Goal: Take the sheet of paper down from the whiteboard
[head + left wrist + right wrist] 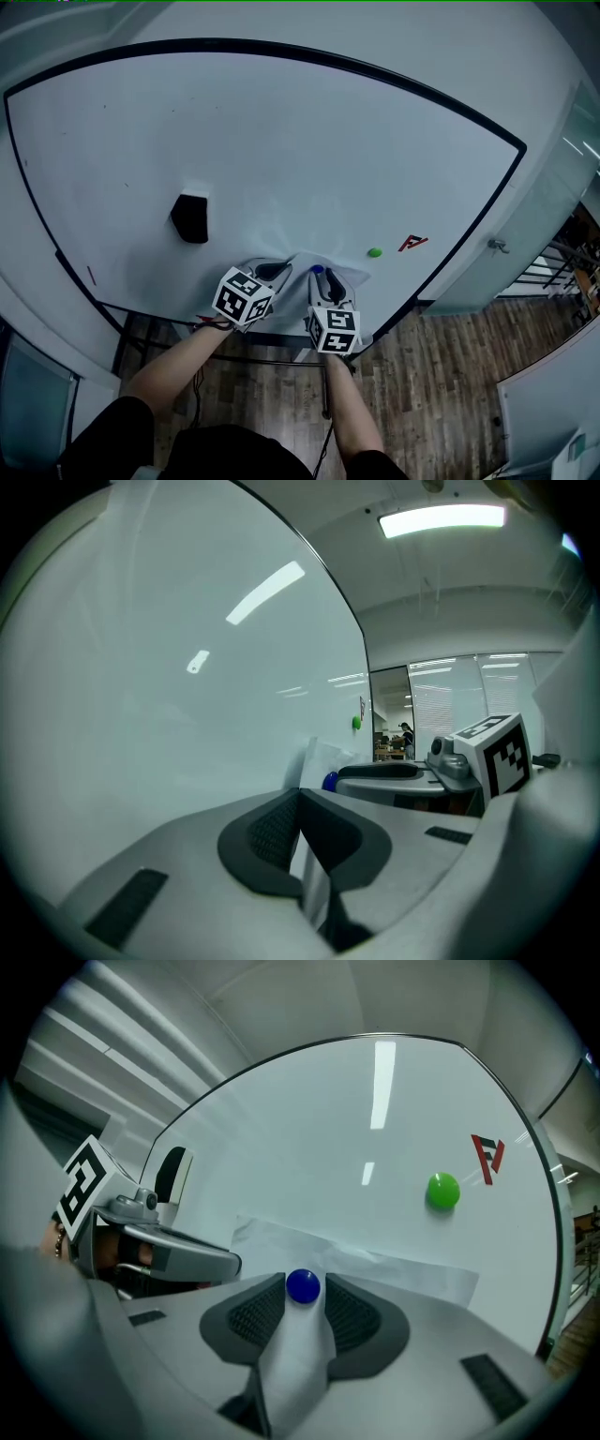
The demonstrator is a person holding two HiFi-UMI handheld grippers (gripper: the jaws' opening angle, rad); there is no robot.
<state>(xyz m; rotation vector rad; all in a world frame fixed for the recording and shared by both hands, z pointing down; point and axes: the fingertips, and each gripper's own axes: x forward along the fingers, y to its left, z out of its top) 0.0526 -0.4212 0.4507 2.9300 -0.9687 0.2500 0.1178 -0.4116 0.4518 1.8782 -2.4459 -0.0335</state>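
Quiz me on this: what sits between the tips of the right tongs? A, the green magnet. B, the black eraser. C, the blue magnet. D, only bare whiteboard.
C: in the right gripper view the blue magnet sits between the tips of the right tongs, on the sheet of paper, while the green magnet sits apart, further up the whiteboard.

The right tongs (pixel 305 1302) stand apart, blue magnet (pixel 302 1285) and paper (pixel 403 1262) between them.
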